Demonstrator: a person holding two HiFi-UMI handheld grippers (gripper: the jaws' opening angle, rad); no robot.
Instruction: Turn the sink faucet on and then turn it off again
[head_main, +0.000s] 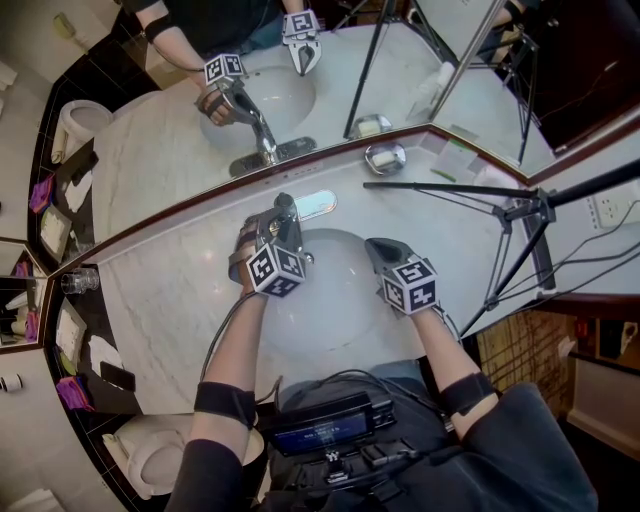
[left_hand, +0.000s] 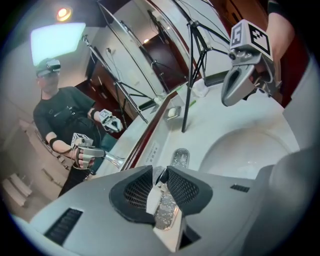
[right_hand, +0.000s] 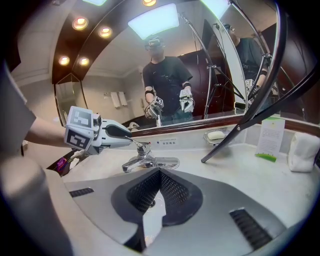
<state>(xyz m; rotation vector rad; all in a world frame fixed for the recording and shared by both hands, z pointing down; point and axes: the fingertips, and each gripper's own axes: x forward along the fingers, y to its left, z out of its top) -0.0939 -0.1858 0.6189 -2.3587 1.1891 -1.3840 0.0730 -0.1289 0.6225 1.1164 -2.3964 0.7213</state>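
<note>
The chrome faucet (head_main: 312, 204) stands at the back rim of the white basin (head_main: 345, 300). In the head view my left gripper (head_main: 283, 222) reaches it from the left. Its pads close on the thin lever handle (left_hand: 165, 206), which runs between them in the left gripper view. In the right gripper view the same gripper (right_hand: 120, 132) holds the lever's end above the faucet body (right_hand: 145, 159). My right gripper (head_main: 375, 247) hovers over the basin, shut and with nothing in it (right_hand: 160, 172). I see no stream of water.
A soap dish (head_main: 385, 157) sits on the marble counter (head_main: 170, 290) behind the basin. A black tripod (head_main: 520, 215) stands at the right. A card (right_hand: 272, 137) and a folded towel (right_hand: 302, 152) lie far right. A mirror (head_main: 330, 60) backs the counter; a toilet (head_main: 150, 455) is lower left.
</note>
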